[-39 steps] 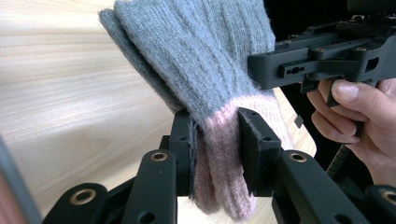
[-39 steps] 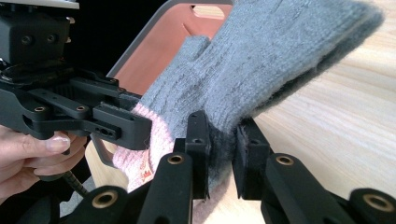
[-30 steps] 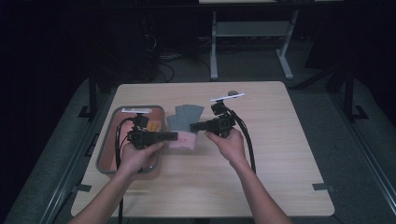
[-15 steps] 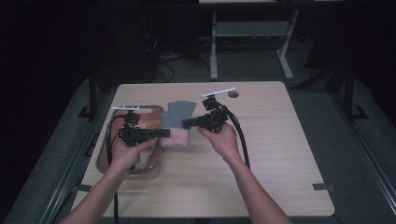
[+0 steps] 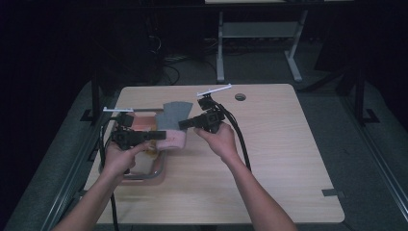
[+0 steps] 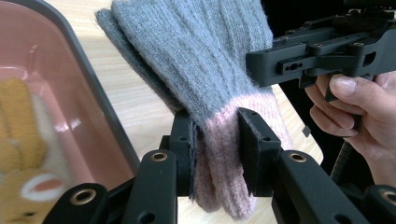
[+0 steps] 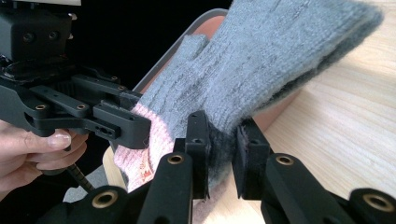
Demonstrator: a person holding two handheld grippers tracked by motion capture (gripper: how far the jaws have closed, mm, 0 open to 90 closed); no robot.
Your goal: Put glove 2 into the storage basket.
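In the left gripper view, the lower end of the grey knitted glove with a pink cuff (image 6: 205, 70) is partly covered by the black jaws clamped on it, and its fingertips are cut off by the top edge. The pink tray with a grey rim (image 6: 70, 93) is cut off at the left edge, and the yellow and white thing (image 6: 23, 154) lying in it is blurred and cannot be identified. In the high view, the tray's contents are too small to tell, being partly covered by the left hand (image 5: 118, 159).
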